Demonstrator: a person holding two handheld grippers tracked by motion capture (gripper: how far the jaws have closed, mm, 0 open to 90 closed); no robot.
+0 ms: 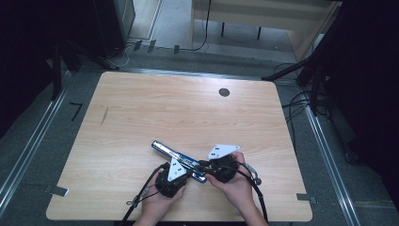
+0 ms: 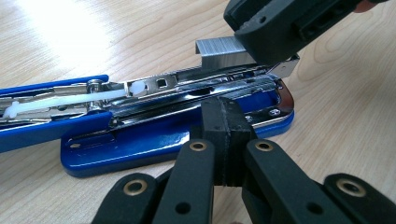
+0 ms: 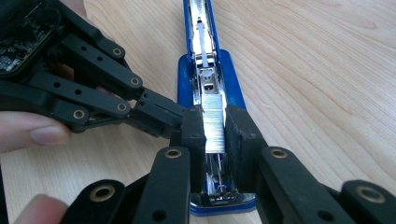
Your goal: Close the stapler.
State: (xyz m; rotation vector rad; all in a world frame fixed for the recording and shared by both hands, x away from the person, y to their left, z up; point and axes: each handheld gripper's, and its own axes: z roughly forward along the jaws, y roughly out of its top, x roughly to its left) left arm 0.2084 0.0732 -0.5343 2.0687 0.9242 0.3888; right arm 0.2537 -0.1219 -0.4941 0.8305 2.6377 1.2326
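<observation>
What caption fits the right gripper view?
Right gripper lowers a staple strip into an opened blue stapler.

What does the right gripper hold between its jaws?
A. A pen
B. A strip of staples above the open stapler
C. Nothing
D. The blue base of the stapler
B: in the right gripper view, the right gripper has its pads pressed on both sides of a silver strip of staples, just above the metal channel of the open blue stapler.
</observation>
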